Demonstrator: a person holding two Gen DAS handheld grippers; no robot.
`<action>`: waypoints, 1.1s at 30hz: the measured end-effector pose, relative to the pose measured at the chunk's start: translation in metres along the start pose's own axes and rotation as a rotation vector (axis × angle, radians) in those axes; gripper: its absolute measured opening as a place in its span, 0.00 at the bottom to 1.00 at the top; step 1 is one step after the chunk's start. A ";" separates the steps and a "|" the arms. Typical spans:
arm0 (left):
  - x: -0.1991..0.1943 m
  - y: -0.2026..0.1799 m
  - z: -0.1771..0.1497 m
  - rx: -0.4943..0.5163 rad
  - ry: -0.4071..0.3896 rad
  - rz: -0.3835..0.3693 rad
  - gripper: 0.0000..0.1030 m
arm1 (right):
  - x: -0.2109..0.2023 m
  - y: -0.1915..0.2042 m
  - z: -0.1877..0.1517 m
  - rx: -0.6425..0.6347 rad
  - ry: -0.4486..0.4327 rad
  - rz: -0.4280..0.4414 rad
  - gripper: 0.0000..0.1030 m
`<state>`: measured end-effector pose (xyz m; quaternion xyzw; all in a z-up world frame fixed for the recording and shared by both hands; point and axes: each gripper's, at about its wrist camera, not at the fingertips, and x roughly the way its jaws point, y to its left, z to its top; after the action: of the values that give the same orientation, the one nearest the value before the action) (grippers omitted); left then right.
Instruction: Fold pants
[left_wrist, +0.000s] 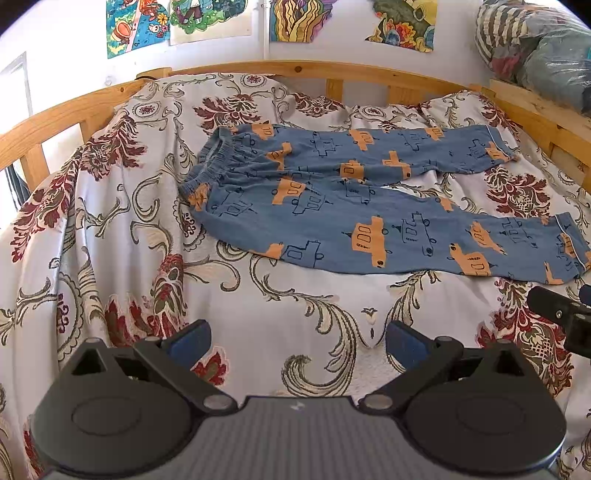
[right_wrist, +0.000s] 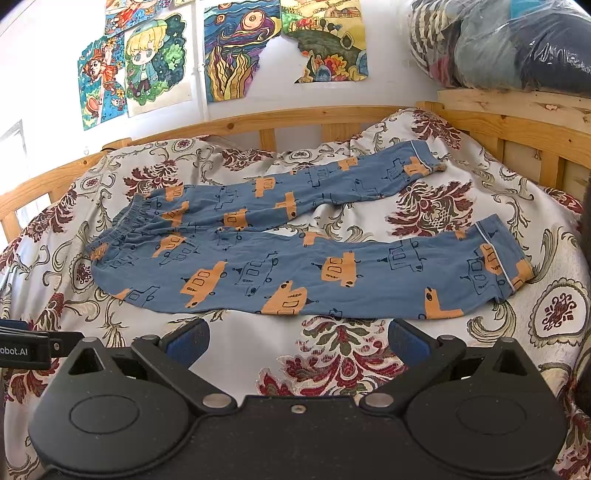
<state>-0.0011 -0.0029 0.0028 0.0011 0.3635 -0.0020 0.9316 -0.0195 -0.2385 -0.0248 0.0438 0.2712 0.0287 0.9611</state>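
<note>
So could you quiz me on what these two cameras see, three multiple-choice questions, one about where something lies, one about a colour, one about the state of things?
1. Where do the pants lie?
A. spread flat on the floral bedspread
B. hung over the wooden bed rail
C. on the floor

2. What colour are the vehicles printed solid on the pants?
A. green
B. orange
C. white

3. How do the left gripper and the right gripper stand?
A. both shut on the pants
B. one open, one shut
C. both open, holding nothing

Answers:
1 A, the pants lie unfolded on the bedspread with the legs parted.
2 B, orange shapes sit on blue cloth.
3 C, each wrist view shows the blue pads wide apart with only bedspread between them.
</note>
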 end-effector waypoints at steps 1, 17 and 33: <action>0.000 0.001 0.000 0.000 0.000 -0.001 1.00 | 0.000 0.000 0.000 0.000 0.000 0.000 0.99; 0.001 0.001 -0.003 -0.005 0.006 -0.003 1.00 | 0.001 0.000 0.000 0.004 0.005 0.000 0.99; 0.007 0.002 -0.004 -0.006 0.021 0.001 1.00 | 0.001 -0.001 0.000 0.012 0.008 -0.004 0.99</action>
<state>0.0010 -0.0005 -0.0050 -0.0014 0.3733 -0.0003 0.9277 -0.0186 -0.2391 -0.0253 0.0491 0.2755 0.0255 0.9597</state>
